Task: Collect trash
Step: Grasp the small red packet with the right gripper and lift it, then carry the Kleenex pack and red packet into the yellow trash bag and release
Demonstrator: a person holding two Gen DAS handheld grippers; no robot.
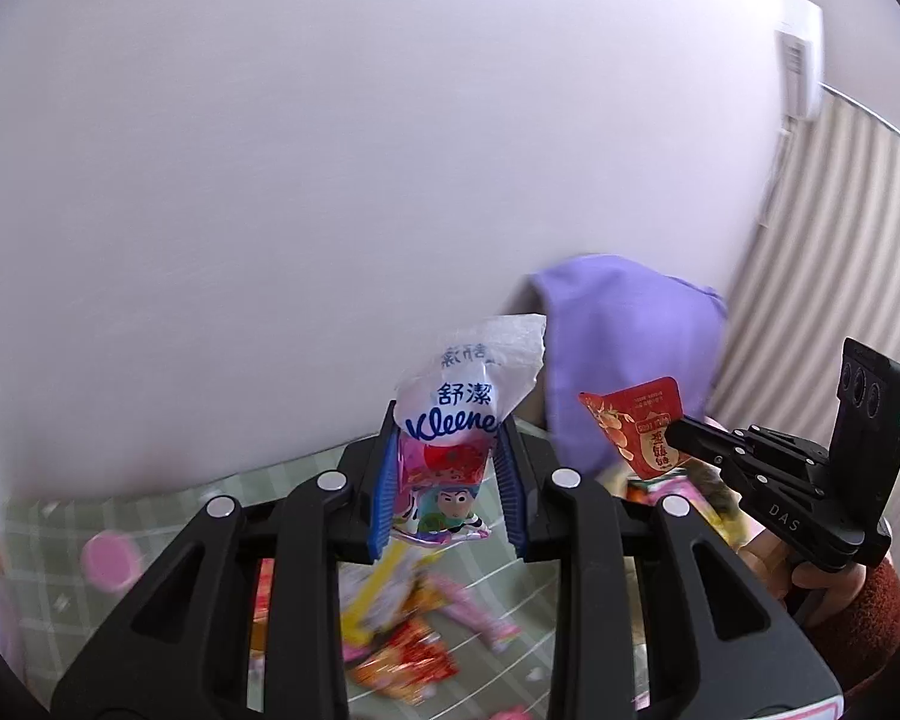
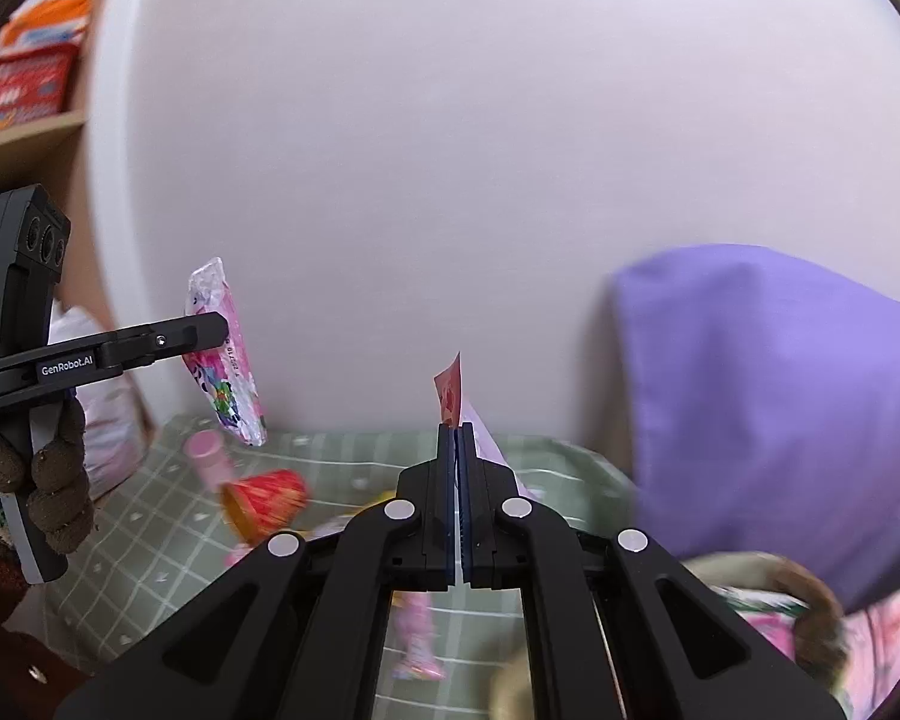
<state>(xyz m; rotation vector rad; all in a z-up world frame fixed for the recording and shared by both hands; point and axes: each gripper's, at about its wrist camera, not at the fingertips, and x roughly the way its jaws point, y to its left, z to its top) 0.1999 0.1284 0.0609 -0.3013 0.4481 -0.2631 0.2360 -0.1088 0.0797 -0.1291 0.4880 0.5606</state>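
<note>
My left gripper [image 1: 447, 450] is shut on a Kleenex tissue pack wrapper [image 1: 456, 414] with cartoon print, held up above the green checked cloth [image 1: 48, 528]. It shows from the side in the right wrist view [image 2: 225, 360]. My right gripper [image 2: 457, 429] is shut on a red snack wrapper [image 2: 450, 393], seen in the left wrist view [image 1: 639, 429] to the right of my left gripper. More wrappers [image 1: 408, 654] lie on the cloth below.
A purple cushion [image 2: 768, 396] leans on the white wall at the right. A red paper cup [image 2: 267, 501] lies tipped beside a pink bottle [image 2: 207, 456]. A woven basket [image 2: 810, 606] with wrappers sits low right. Shelves [image 2: 24, 132] stand far left.
</note>
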